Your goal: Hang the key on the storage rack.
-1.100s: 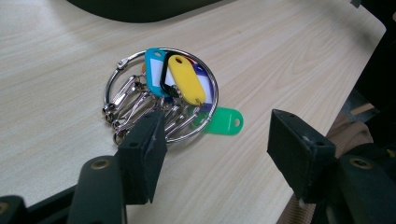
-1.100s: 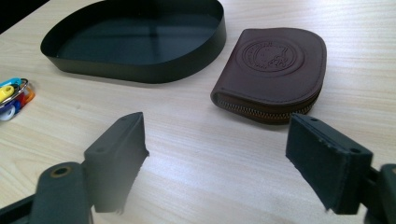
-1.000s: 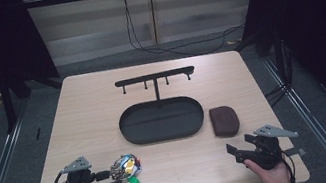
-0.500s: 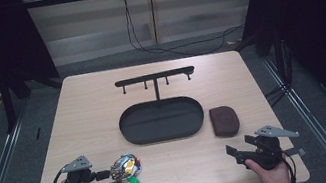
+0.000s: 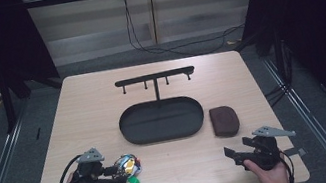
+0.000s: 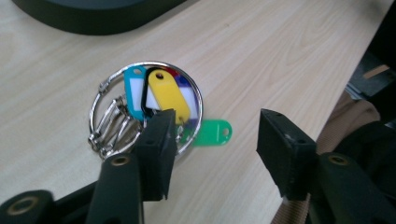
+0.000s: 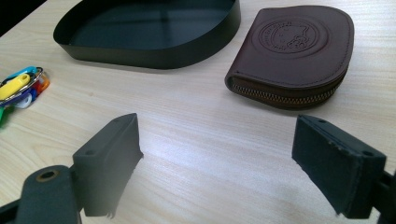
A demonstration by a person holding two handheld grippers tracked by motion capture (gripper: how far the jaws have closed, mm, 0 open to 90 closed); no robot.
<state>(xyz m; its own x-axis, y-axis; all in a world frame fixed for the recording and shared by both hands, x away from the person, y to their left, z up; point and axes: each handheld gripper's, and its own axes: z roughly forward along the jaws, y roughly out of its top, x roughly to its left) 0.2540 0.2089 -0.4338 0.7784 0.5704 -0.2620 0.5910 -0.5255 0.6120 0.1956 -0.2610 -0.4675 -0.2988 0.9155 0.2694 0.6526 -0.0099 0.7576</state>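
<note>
A metal key ring (image 5: 127,164) with coloured tags lies on the table at the front left, with a green tag (image 5: 135,181) sticking out beside it. My left gripper (image 5: 118,173) is right at the ring. In the left gripper view its jaws have just been closing. The left pad (image 6: 159,140) overlaps the ring's (image 6: 140,105) lower edge. The green tag (image 6: 214,133) lies on the table in the gap, and the right pad (image 6: 282,149) stands clear of everything. My right gripper (image 5: 236,150) (image 7: 217,135) rests wide open at the front right with nothing between its pads.
A black oval tray (image 5: 164,138) (image 7: 154,58) sits mid-table, with a black hook rack (image 5: 154,77) behind it. A brown zipped wallet (image 5: 224,120) (image 7: 294,51) lies right of the tray, ahead of my right gripper. The table's front edge is close under both hands.
My left gripper has shifted right, closer onto the key ring, and its jaws stand narrower. The ring, the tags and the right gripper have not moved.
</note>
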